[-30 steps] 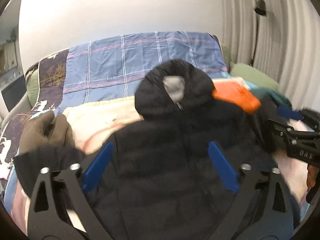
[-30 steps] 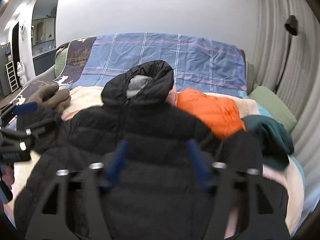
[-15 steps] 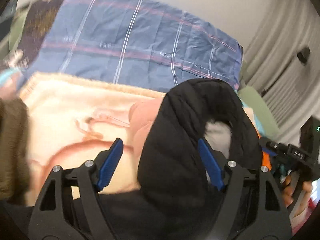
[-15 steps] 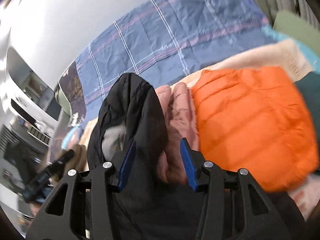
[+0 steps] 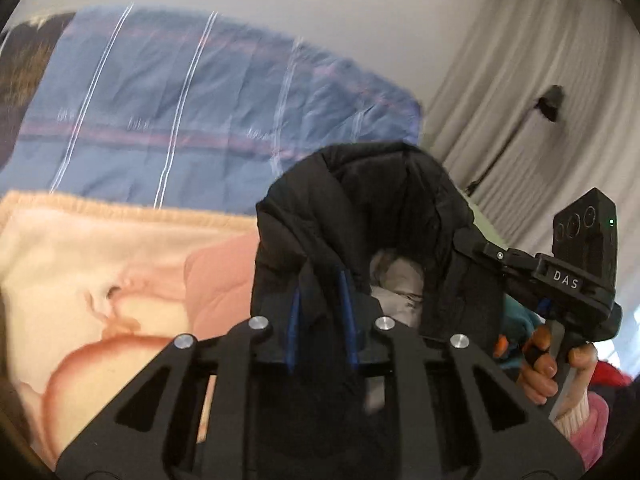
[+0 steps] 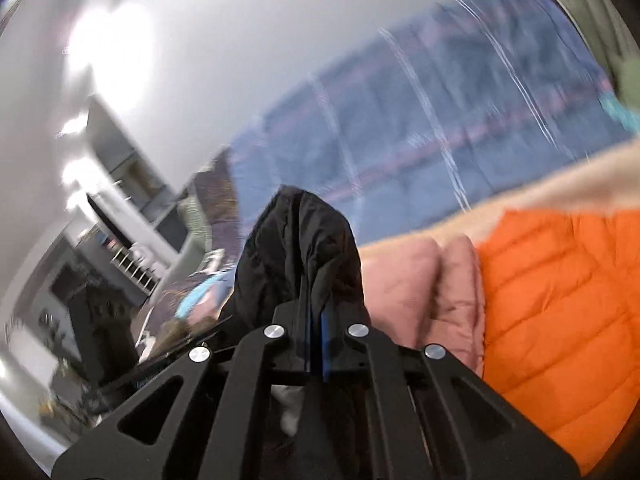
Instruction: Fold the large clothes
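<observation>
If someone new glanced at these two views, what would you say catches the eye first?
The puffy black hooded jacket fills the middle of both views; the left gripper is closing on its hood and the right gripper is clamped on it. Next, the bright orange quilted jacket lies at right, beside a folded pink quilted garment.

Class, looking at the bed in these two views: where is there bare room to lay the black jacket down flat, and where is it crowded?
Free: the cream blanket between the blue plaid quilt and black jacket's hood. Crowded: beyond the hood, the pink jacket and orange jacket lie side by side.
</observation>
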A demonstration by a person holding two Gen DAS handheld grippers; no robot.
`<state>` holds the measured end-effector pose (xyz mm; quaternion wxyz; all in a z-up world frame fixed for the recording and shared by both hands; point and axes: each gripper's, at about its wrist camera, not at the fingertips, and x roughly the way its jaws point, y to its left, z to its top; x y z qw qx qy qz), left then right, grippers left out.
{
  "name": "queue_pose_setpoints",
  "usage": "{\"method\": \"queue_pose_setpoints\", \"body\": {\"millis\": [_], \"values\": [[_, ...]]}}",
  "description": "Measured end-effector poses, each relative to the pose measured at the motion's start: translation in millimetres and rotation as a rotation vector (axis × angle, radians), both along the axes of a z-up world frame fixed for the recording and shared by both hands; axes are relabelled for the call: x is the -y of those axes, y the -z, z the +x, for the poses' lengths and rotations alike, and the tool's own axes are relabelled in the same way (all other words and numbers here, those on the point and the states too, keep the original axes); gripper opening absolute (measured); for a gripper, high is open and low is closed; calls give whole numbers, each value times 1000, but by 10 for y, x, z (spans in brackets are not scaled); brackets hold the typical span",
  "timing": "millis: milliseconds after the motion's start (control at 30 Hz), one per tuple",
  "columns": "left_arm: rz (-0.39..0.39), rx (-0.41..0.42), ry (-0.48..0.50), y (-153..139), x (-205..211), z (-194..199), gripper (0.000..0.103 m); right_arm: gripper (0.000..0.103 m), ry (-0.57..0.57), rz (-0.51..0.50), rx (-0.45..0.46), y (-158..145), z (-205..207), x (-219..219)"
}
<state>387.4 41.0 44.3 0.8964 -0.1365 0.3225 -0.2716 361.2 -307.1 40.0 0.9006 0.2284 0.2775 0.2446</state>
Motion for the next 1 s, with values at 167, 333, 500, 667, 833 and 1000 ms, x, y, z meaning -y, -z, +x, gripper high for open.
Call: {"method": "queue_pose_setpoints", "body": {"millis": [167,333,500,667,833,1000], "values": [[69,207,34,-355,-252,-1063,56,3,-124,-133,214,-310,-1035,-64],[116,303,0,-339,-668,-2093,78,36,-141,-338,238,-76,-2021,-59],[137,268,2,-205,-708,-2455,78,38,-65,-282,181,178,-2557,14],[212,119,58,306,-269,-2399,61,38,-48,-223,29,536,-2473,-294],[409,-74,49,1286,261,-2091,50,37,-19,-348,-146,1324,-2290,-691],[435,-135,10,1554,278,-2043,50,35,44,-444,-267,1965,-2154,-704]]}}
